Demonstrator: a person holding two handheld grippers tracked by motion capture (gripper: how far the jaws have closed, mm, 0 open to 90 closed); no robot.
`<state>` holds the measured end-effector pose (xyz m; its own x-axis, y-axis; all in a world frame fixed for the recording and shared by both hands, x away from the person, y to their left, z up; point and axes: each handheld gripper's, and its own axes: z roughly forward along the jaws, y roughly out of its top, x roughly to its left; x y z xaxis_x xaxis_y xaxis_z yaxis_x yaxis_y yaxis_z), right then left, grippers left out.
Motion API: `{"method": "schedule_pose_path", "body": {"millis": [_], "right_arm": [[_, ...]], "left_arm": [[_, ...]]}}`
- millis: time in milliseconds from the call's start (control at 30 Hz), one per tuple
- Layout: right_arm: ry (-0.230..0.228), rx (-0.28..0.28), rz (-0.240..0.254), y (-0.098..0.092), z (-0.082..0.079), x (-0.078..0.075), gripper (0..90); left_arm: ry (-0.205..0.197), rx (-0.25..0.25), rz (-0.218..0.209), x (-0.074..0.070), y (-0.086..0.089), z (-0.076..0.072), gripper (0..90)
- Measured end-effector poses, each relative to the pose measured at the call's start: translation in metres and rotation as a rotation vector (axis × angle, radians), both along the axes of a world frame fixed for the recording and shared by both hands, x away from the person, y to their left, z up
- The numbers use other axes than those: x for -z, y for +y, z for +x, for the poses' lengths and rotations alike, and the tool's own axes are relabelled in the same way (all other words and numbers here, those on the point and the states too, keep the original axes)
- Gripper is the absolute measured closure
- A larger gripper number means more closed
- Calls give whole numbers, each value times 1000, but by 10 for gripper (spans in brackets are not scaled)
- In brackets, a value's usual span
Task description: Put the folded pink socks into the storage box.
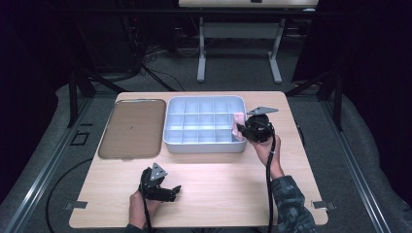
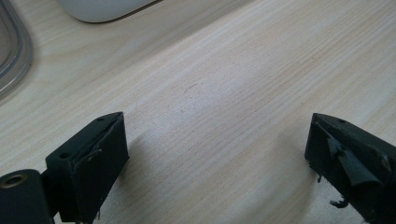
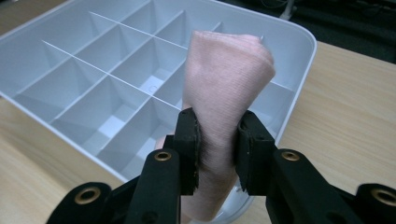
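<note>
A pink rolled cloth (image 3: 224, 79) is pinched between the black jaws of my right gripper (image 3: 218, 140), which is shut on its lower part. The roll stands up over the near right compartments of a grey divided organiser tray (image 3: 301, 51). In the high view, the cloth (image 1: 239, 120) and the right gripper (image 1: 240, 129) sit at the right edge of the tray (image 1: 204, 146). My left gripper (image 1: 176, 190) rests low near the table's front edge. Its jaws (image 2: 217, 154) stand wide open over bare wood with nothing between them.
A flat brown tray with a metal rim (image 1: 132, 127) lies left of the organiser; its rim (image 2: 14, 51) and the organiser's corner (image 2: 98, 9) appear beyond the left gripper. The organiser's compartments look empty. Bare wooden tabletop (image 1: 218, 184) spans the front.
</note>
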<state>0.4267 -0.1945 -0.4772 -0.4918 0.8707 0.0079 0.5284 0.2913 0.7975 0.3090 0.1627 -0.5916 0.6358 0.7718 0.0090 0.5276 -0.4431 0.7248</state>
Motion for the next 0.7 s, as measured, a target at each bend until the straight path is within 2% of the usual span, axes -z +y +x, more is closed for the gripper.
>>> {"method": "schedule_pose_path", "body": {"millis": [67, 200, 333, 467, 533, 633, 700], "right_arm": [[8, 19, -22, 1, 6, 6, 721], [25, 28, -32, 1, 12, 15, 719], [28, 25, -94, 5, 14, 21, 715], [33, 24, -118, 10, 14, 26, 714], [36, 19, -159, 12, 15, 28, 704], [51, 6, -178, 14, 14, 28, 674], [47, 2, -153, 13, 13, 28, 651]], "left_arm": [[-2, -2, -2, 0, 0, 0, 59], [-5, -7, -1, 0, 0, 0, 61], [-1, -5, 0, 0, 0, 0, 61], [2, -13, -4, 0, 0, 0, 67], [1, -13, -4, 0, 0, 0, 68], [1, -13, -4, 0, 0, 0, 69], [1, -13, -4, 0, 0, 0, 69]]}}
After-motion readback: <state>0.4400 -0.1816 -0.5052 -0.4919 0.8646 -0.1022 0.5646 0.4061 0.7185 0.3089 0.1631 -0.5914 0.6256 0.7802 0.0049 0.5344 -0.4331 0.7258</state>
